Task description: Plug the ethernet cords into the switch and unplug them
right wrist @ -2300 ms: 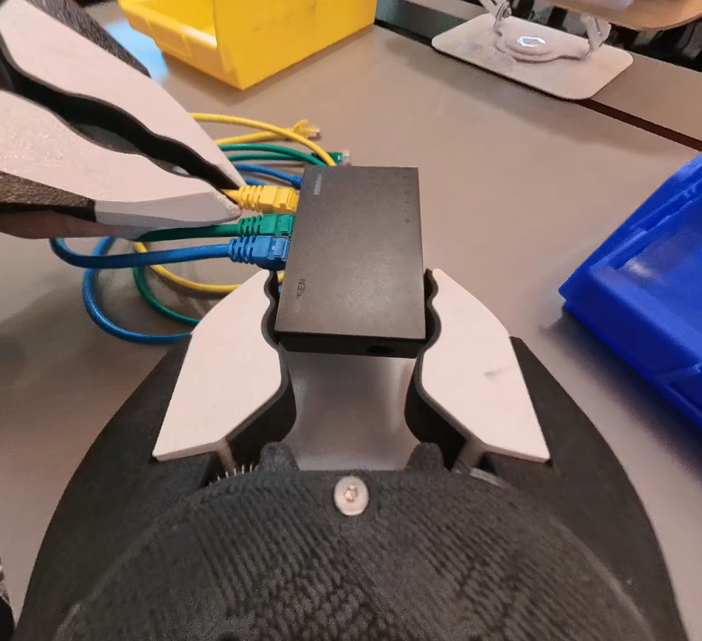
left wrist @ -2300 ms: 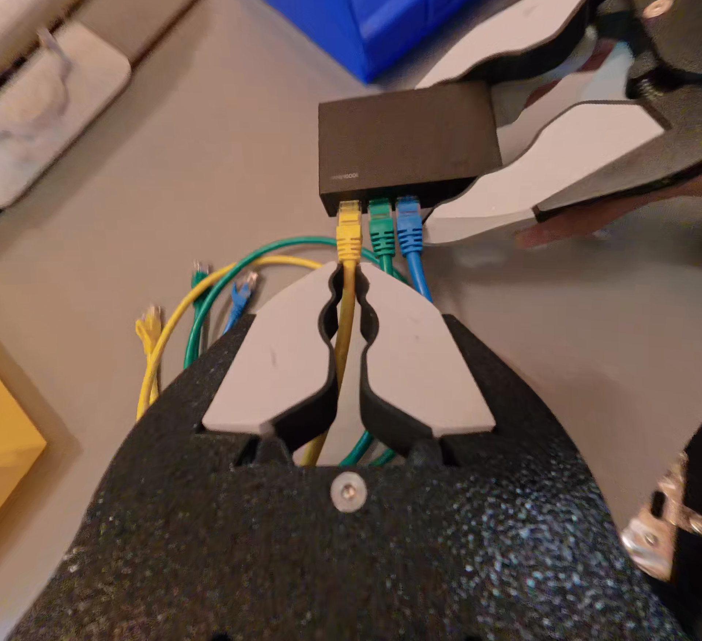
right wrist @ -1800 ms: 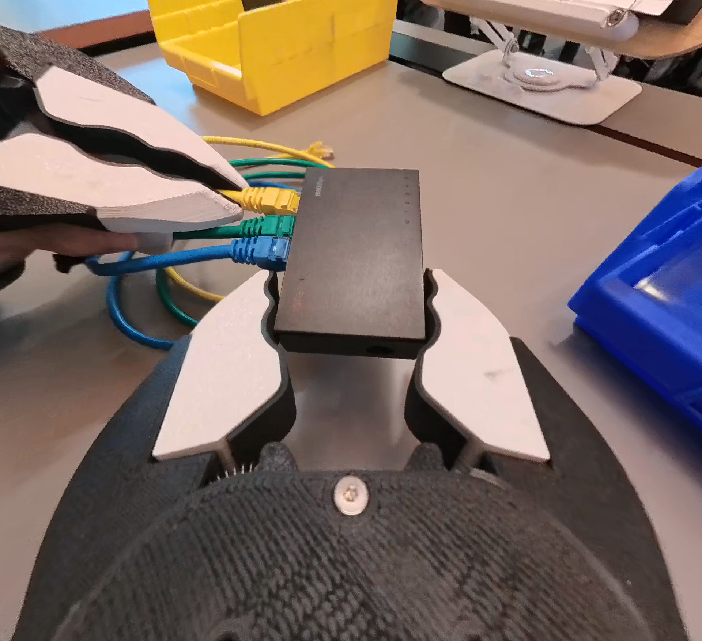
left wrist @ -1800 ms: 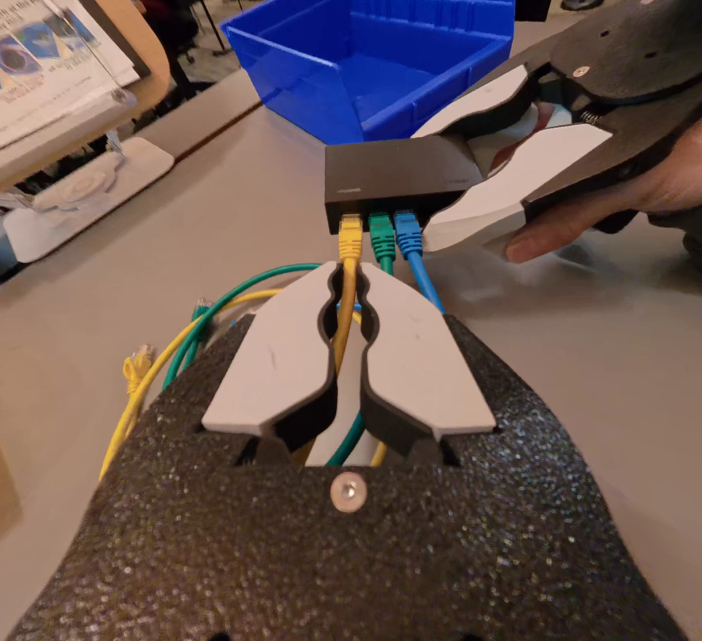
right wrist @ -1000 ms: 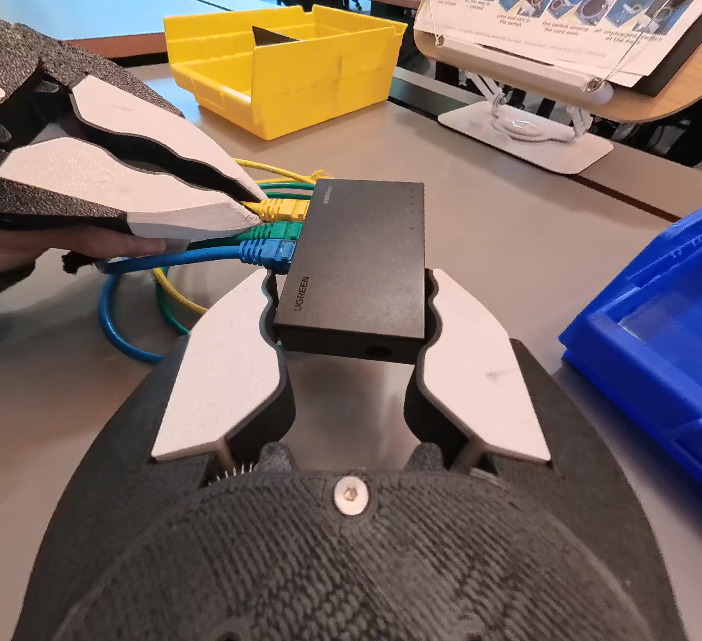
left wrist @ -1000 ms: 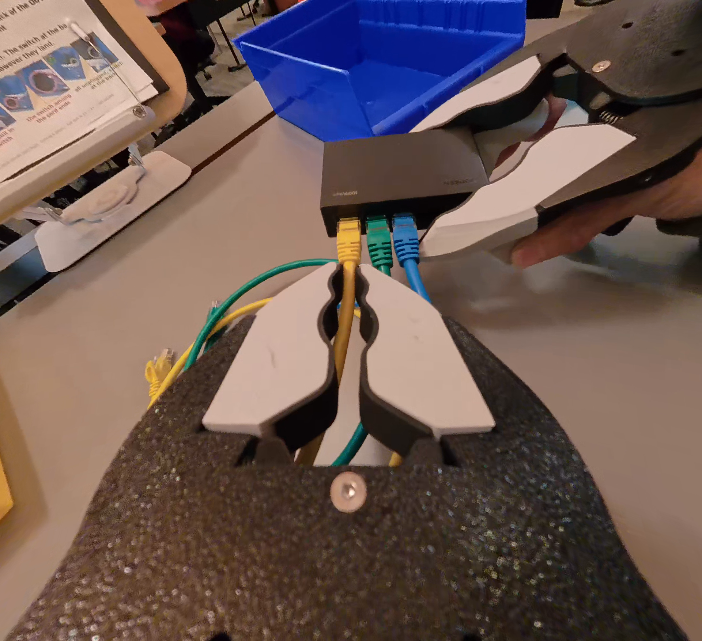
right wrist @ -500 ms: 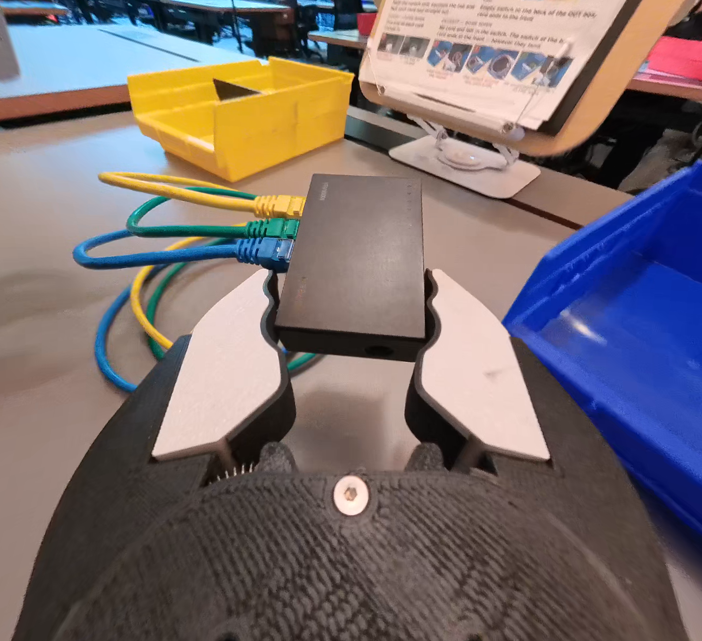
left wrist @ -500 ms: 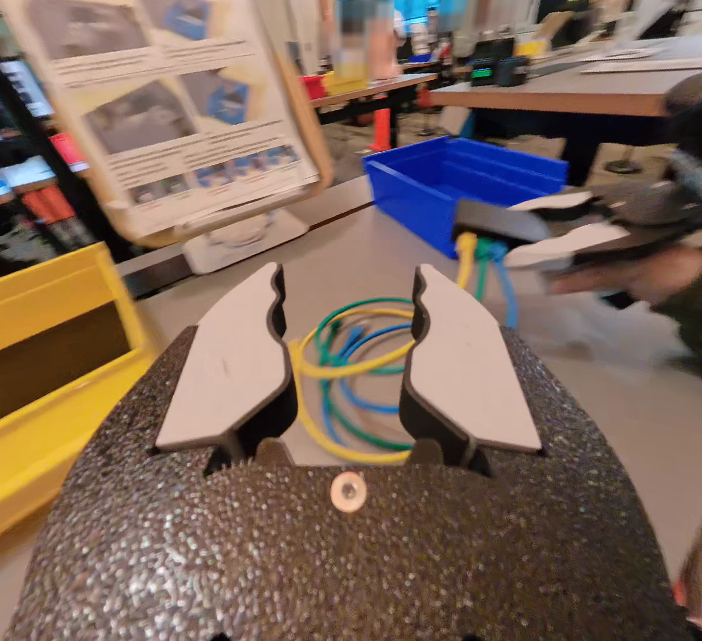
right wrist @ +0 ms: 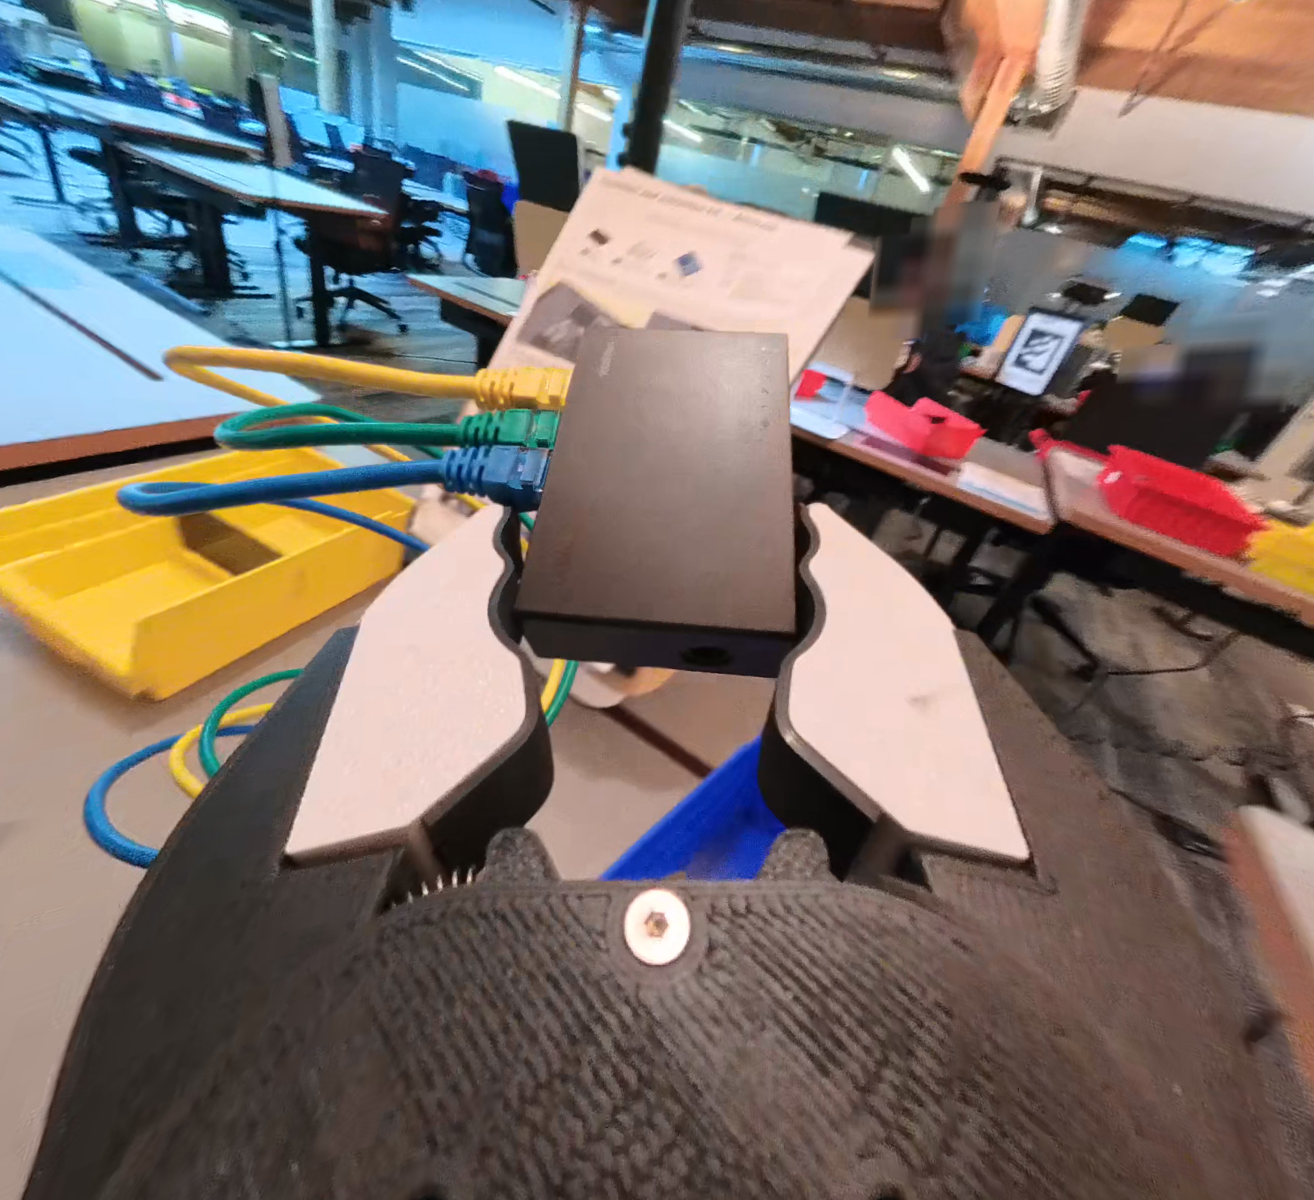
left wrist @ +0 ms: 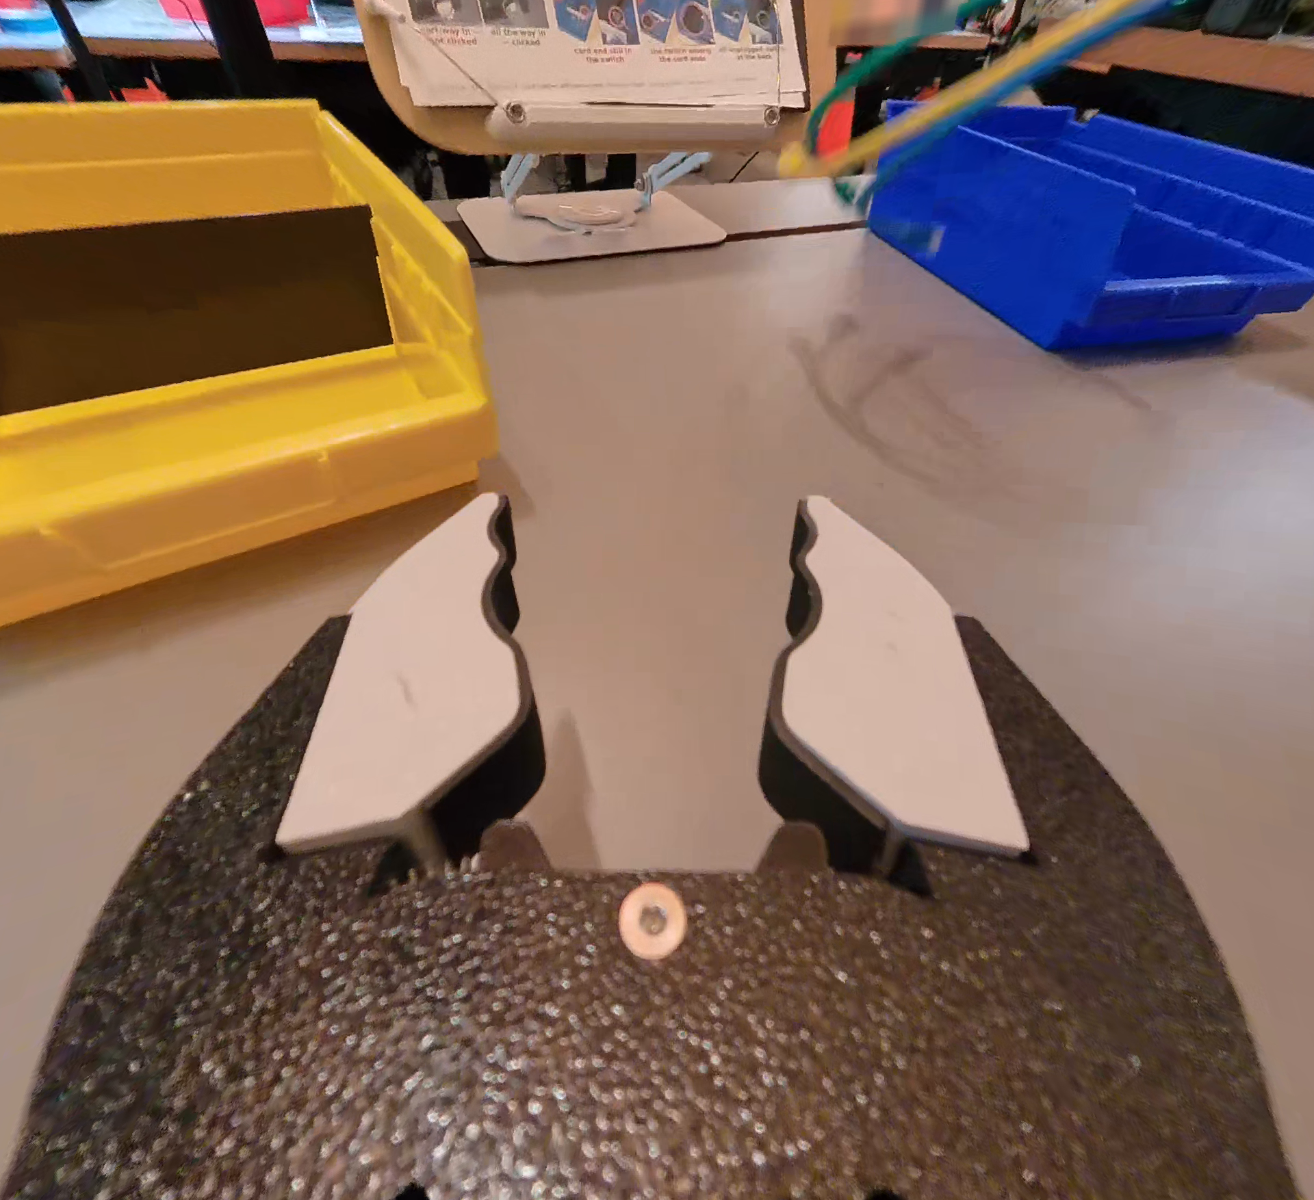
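My right gripper (right wrist: 658, 530) is shut on the black switch (right wrist: 668, 483) and holds it high in the air above the table. A yellow cord (right wrist: 522, 386), a green cord (right wrist: 508, 429) and a blue cord (right wrist: 498, 473) are plugged into its left side and hang down in loops toward the table. In the left wrist view the same cords (left wrist: 995, 57) trail blurred through the air at the upper right. My left gripper (left wrist: 654, 512) is open and empty, low over the grey table (left wrist: 711, 398).
A yellow bin (left wrist: 213, 341) stands at the left and a blue bin (left wrist: 1095, 242) at the right of the left wrist view. An instruction sheet on a stand (left wrist: 597, 7) is at the back. The blue bin's edge (right wrist: 697, 825) lies under my right gripper.
My left gripper let go of the yellow cord, opened and drew back from the switch. My right gripper lifted the switch off the table, with all three cords still plugged in.
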`<action>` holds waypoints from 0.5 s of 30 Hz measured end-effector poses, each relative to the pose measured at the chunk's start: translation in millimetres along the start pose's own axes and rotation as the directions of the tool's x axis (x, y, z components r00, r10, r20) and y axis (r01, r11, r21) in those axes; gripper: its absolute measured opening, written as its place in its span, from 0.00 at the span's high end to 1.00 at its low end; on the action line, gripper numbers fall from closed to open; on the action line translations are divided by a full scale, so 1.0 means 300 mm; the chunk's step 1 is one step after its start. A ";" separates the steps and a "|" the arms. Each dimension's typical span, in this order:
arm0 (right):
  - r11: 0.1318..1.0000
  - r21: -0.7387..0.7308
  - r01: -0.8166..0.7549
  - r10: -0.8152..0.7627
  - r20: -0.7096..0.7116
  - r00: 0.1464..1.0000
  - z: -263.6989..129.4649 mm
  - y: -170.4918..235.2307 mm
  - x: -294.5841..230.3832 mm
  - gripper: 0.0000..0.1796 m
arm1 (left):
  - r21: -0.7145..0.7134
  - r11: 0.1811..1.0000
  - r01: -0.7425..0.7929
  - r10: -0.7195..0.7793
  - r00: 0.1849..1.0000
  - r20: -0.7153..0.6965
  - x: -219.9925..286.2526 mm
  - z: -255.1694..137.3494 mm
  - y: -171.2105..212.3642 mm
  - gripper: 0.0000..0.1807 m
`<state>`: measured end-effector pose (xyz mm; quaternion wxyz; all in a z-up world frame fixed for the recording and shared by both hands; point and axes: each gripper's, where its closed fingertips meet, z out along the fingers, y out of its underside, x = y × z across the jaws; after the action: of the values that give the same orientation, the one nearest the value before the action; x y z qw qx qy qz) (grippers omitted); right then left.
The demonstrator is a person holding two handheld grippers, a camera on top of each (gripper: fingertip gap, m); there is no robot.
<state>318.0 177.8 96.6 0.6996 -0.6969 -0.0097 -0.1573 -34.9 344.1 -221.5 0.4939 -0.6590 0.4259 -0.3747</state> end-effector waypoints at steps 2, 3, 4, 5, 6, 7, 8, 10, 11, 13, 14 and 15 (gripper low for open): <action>0.998 -0.013 0.057 -0.058 -0.082 0.995 -0.019 -0.081 0.113 0.59 | 0.000 1.000 0.011 -0.011 1.000 -0.016 0.001 0.000 -0.001 0.60; 0.996 -0.026 0.085 -0.087 -0.122 0.989 -0.031 -0.111 0.167 0.59 | 0.001 1.000 0.016 -0.016 1.000 -0.022 0.001 0.000 -0.001 0.60; 0.994 -0.044 0.100 -0.105 -0.151 0.983 -0.042 -0.130 0.214 0.59 | 0.005 1.000 0.019 -0.019 0.999 -0.027 0.002 -0.001 -0.002 0.60; 0.991 -0.075 0.112 -0.123 -0.173 0.977 -0.052 -0.134 0.256 0.59 | 0.009 1.000 0.019 -0.018 0.999 -0.033 0.005 -0.003 -0.004 0.60; 0.986 -0.111 0.125 -0.146 -0.207 0.967 -0.062 -0.123 0.300 0.59 | 0.012 1.000 0.017 -0.016 0.999 -0.038 0.007 -0.004 -0.005 0.61; 0.980 -0.151 0.131 -0.165 -0.240 0.957 -0.069 -0.097 0.339 0.59 | 0.013 1.000 0.014 -0.014 0.999 -0.039 0.008 -0.005 -0.005 0.61; 0.974 -0.191 0.124 -0.172 -0.259 0.950 -0.072 -0.054 0.366 0.59 | 0.012 1.000 0.012 -0.011 0.999 -0.040 0.009 -0.005 -0.004 0.61; 0.954 -0.281 0.109 -0.190 -0.280 0.941 -0.073 0.072 0.396 0.59 | 0.006 1.000 0.003 -0.003 0.999 -0.045 0.014 -0.003 -0.002 0.61; 0.937 -0.332 0.106 -0.209 -0.292 0.933 -0.074 0.149 0.405 0.59 | 0.002 1.000 -0.003 0.003 0.999 -0.050 0.018 -0.002 0.000 0.61; 0.903 -0.415 0.110 -0.246 -0.292 0.924 -0.069 0.303 0.398 0.59 | -0.009 1.000 -0.016 0.015 0.998 -0.055 0.024 0.002 0.005 0.61; 0.885 -0.453 0.107 -0.254 -0.278 0.926 -0.065 0.385 0.382 0.59 | -0.014 1.000 -0.020 0.019 0.998 -0.057 0.027 0.003 0.006 0.61; 0.861 -0.498 0.102 -0.266 -0.271 0.925 -0.065 0.466 0.367 0.59 | -0.018 1.000 -0.023 0.022 0.998 -0.059 0.028 0.004 0.008 0.61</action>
<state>451.3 133.2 -14.3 0.4803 -0.8062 0.0790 -0.3363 -31.1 336.2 -223.5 0.4793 -0.6472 0.4512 -0.3845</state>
